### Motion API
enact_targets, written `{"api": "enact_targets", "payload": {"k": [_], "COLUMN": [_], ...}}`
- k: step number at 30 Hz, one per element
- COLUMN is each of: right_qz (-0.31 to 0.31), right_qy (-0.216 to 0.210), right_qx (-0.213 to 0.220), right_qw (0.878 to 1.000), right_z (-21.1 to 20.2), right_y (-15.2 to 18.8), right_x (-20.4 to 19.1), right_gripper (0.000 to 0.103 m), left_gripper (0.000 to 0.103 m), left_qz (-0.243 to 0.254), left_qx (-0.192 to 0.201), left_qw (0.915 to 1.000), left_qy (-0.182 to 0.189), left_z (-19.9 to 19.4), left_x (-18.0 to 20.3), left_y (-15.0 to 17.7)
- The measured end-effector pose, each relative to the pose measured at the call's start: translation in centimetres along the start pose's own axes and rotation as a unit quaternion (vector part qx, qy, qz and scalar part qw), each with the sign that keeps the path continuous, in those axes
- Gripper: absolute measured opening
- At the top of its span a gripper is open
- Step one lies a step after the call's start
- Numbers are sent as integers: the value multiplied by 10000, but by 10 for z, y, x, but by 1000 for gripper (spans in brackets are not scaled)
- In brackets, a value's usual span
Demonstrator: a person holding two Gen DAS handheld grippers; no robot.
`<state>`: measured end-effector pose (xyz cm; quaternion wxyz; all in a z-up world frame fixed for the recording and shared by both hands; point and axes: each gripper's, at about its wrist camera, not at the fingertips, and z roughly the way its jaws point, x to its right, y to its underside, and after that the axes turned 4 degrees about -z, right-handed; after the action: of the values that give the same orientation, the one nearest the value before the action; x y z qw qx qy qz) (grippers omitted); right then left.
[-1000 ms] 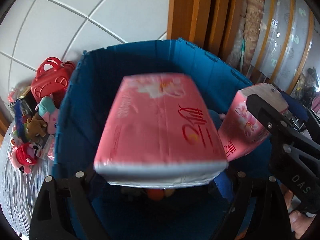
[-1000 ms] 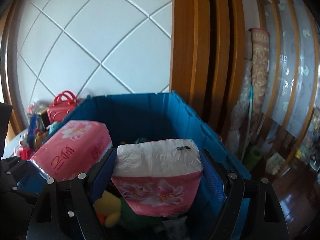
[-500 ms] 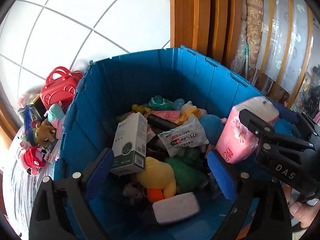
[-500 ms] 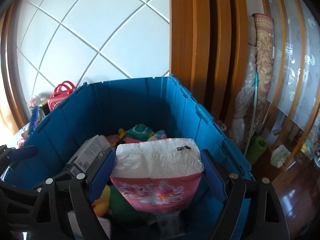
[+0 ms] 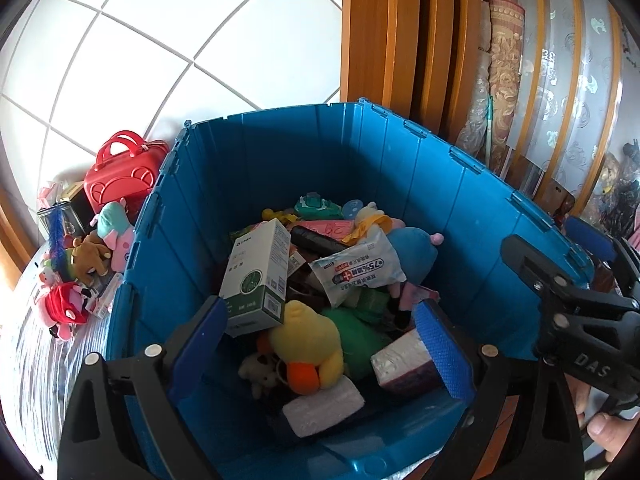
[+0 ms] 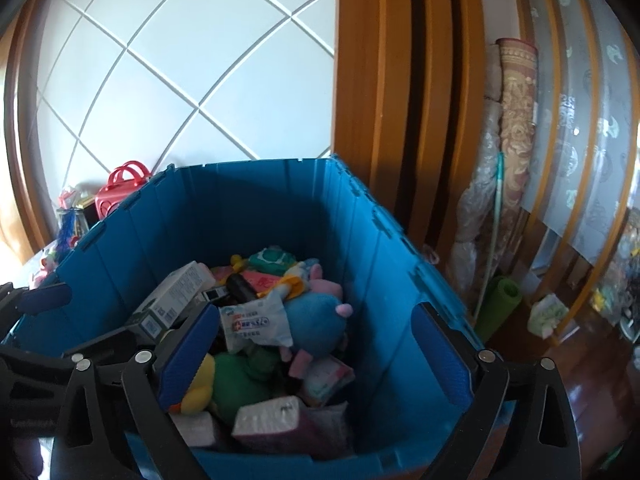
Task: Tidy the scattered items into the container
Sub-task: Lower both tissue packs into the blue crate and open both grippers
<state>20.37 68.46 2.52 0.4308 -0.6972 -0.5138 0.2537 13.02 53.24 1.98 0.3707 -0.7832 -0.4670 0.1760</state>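
Observation:
A deep blue crate (image 5: 280, 152) (image 6: 256, 208) holds several items: a white-green box (image 5: 256, 276), a wipes pack (image 5: 356, 272), a yellow duck plush (image 5: 308, 344), a blue plush (image 6: 316, 320). Two pink tissue packs lie in it near the front (image 5: 404, 360) (image 5: 324, 404); one shows in the right wrist view (image 6: 272, 420). My left gripper (image 5: 320, 348) is open and empty above the crate's near side. My right gripper (image 6: 312, 356) is open and empty above the crate; it also shows in the left wrist view (image 5: 576, 312).
Left of the crate on a table lie a red toy case (image 5: 120, 172), plush toys (image 5: 92, 256) and a red plush (image 5: 64, 308). A tiled wall and wooden frame (image 5: 384, 32) stand behind. Rolled mats (image 6: 516, 120) and a green roll (image 6: 500, 304) lie at the right.
Both grippers opened and let go of their pink tissue packs, the left first, then the right. The packs dropped into the crate.

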Motion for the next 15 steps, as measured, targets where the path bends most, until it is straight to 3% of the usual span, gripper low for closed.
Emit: {"api": "enact_targets", "payload": {"k": [9, 15], "right_qz": [146, -11], "right_qy": [-77, -494], "right_qx": [302, 520], "right_qw": [9994, 9974], "right_z": [-34, -45], "right_y": [7, 5], "right_x": [11, -17], "right_gripper": [103, 103], "left_gripper": [97, 97], "left_qz": [-197, -329], "left_qx": [424, 780], "left_qw": [9989, 9952], "left_qy": [-62, -498], "left_z": [-31, -61], "left_x": [-12, -35], "left_y": [10, 14]}}
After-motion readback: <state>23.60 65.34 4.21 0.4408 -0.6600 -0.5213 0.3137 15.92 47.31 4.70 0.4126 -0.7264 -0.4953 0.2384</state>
